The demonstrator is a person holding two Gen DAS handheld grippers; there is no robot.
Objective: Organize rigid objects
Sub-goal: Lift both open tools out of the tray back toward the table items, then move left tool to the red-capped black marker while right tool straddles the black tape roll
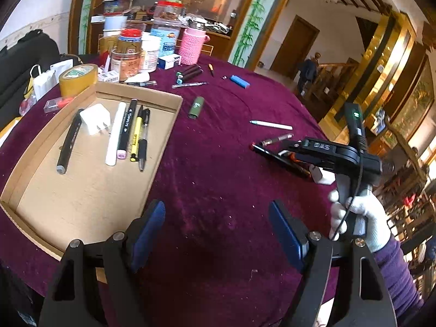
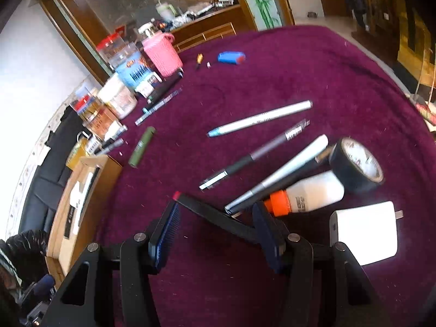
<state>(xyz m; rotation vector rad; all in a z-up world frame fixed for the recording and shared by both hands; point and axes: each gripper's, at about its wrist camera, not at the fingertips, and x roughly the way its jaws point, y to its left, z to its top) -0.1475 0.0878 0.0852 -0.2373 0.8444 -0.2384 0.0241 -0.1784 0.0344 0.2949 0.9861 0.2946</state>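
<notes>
We see the cardboard tray (image 1: 90, 190) at the left of the purple tablecloth (image 1: 218, 163), its right wall bordering a broad bare stretch of cloth. Our left gripper (image 1: 216, 231) hangs over that stretch, jaws wide with nothing between them. Inside the tray we count five pens or markers and one white charger (image 1: 95, 118). Our right gripper (image 2: 218, 226) has its jaws parted on either side of a black bar with a red tip (image 2: 215, 215), not pressing it. Nearby lie one black tape roll (image 2: 357, 166), one white bottle with orange cap (image 2: 308, 193) and one white plug (image 2: 365, 231).
</notes>
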